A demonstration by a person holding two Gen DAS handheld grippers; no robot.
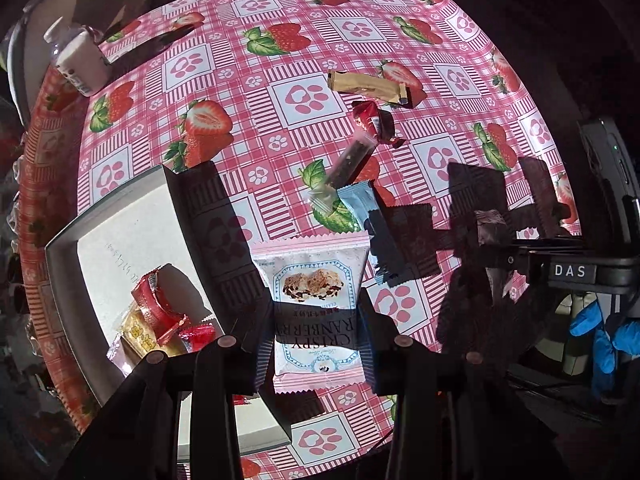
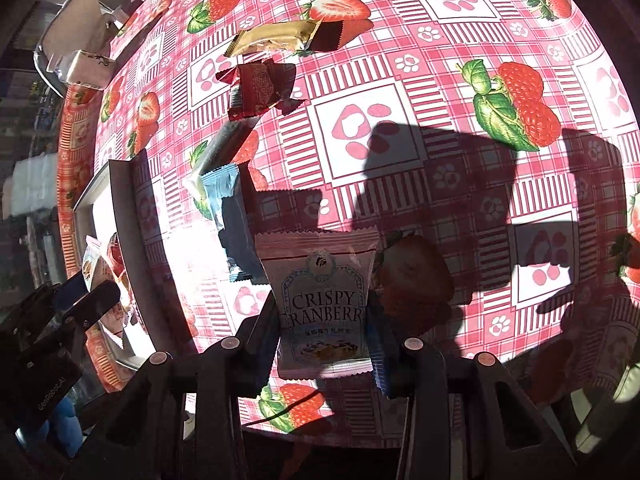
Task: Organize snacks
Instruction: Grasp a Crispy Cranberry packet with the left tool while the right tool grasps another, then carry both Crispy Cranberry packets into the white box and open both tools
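My left gripper (image 1: 318,320) is shut on a pink Crispy Cranberry packet (image 1: 316,280) and holds it above the table beside the white box (image 1: 64,272). The box holds red and yellow snacks (image 1: 156,320). My right gripper (image 2: 326,320) is shut on a second Crispy Cranberry packet (image 2: 320,292). On the cloth lie a blue packet (image 1: 360,204), a clear dark bar (image 1: 348,164), a red candy (image 1: 372,120) and a gold bar (image 1: 368,86). They also show in the right wrist view: the blue packet (image 2: 220,188), the red candy (image 2: 256,88), the gold bar (image 2: 276,38).
A strawberry-print pink tablecloth (image 1: 304,100) covers the table. A white bottle (image 1: 78,60) lies at the far left edge. The right gripper's body (image 1: 572,270) shows at right in the left wrist view. The white box (image 2: 120,216) sits left in the right wrist view.
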